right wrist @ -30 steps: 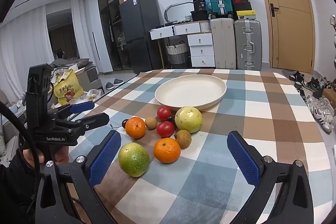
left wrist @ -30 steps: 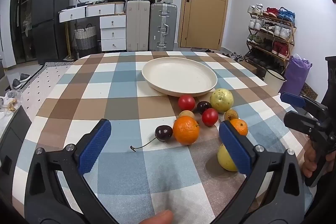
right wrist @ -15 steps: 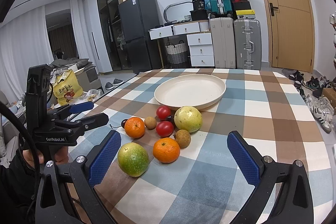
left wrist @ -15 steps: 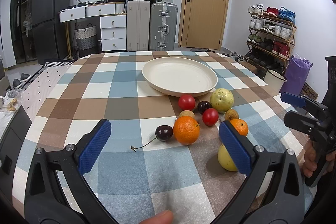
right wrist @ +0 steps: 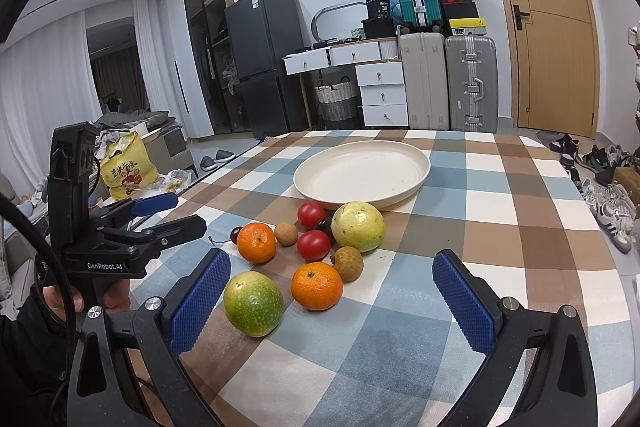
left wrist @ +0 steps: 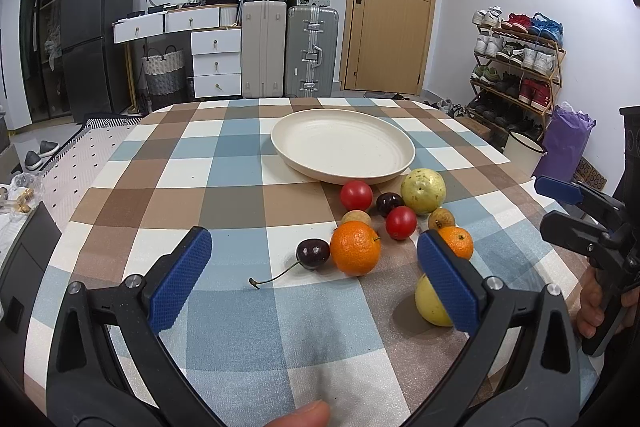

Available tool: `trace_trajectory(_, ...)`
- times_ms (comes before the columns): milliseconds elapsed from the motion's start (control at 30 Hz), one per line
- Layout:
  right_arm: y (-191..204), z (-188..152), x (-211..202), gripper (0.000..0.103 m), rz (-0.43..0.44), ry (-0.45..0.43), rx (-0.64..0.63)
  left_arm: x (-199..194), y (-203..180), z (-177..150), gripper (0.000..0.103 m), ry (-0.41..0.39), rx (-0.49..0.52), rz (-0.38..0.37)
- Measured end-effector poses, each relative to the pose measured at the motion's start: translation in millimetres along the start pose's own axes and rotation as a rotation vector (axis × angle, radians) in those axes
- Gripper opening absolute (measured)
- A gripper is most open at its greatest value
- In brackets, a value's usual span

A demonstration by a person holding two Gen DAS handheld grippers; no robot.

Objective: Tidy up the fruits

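Cream plate (left wrist: 342,151) sat bare at centre; fruits (right wrist: 316,251) clustered below it. Both grippers (left wrist: 316,279) (right wrist: 330,301) hovered with fingers released, nothing yet grasped; next likely meant closing on one fruit.

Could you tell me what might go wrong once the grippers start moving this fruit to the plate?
1. The fruits sit packed together: closing on a tomato may nudge the cherry or longan beside it and set them rolling.
2. The stemmed cherry is small and may slip from the left gripper.
3. The green fruit is wide for the open right gripper.
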State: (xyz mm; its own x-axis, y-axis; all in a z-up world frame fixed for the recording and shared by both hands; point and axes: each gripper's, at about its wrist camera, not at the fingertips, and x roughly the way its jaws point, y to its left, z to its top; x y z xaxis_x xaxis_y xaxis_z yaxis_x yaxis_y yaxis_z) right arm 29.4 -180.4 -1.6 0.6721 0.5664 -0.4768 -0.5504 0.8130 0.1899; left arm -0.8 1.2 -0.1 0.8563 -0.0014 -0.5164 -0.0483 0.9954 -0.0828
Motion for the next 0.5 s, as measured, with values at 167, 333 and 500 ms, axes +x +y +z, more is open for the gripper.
trace_trajectory(167, -0.1, 0.1, 0.3, 0.103, 0.001, 0.001, 0.000, -2.3, 0.1, -1.9, 0.103, 0.001, 0.001, -0.001)
trace_trajectory(333, 0.1, 0.1, 0.1, 0.103, 0.000, 0.001, 0.001, -2.1, -0.1, -1.8, 0.103, 0.001, 0.001, 0.000)
trace_trajectory(500, 0.3, 0.1, 0.1, 0.103, 0.000, 0.002, 0.001, -2.0, -0.2, -1.7, 0.103, 0.001, 0.001, 0.000)
